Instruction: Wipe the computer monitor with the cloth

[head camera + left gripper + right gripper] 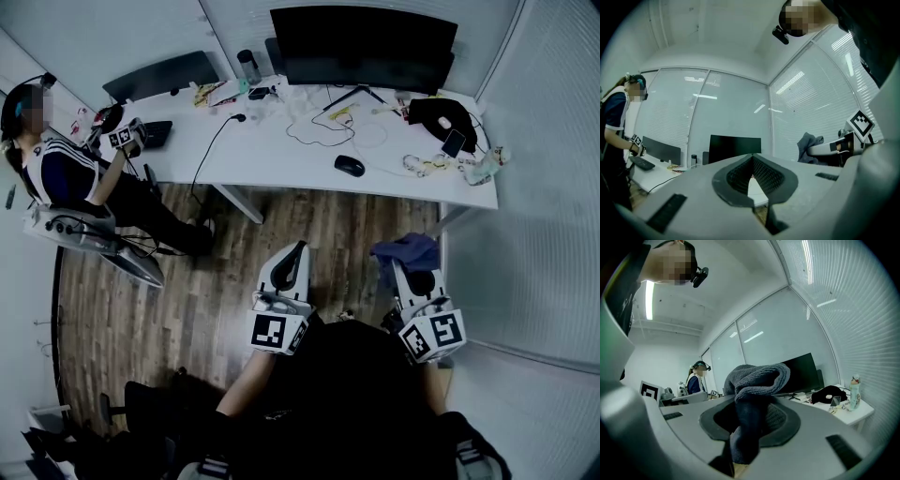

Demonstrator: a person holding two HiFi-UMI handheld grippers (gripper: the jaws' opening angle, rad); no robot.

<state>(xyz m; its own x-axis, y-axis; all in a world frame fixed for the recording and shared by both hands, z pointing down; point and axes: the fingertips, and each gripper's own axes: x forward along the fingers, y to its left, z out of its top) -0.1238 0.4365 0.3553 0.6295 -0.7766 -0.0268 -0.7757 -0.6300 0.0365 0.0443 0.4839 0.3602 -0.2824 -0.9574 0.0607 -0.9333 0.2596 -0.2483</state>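
The dark monitor [364, 45] stands at the back of the white desk [281, 150], some way ahead of both grippers; it also shows in the left gripper view as a black screen [735, 147] and behind the cloth as a monitor [806, 373]. My right gripper [398, 272] is shut on a blue-grey cloth [405, 250], which bunches up over its jaws, the cloth [754, 390] filling the right gripper view's middle. My left gripper [292, 267] is shut with nothing in it, over the wooden floor.
On the desk lie a black mouse [349, 165], cables, a bottle [249, 66], a black headset pile [448, 117] and small clutter. A second monitor [161, 75] stands at the left. A seated person [66, 173] with a gripper is at the far left. Blinds wall the room.
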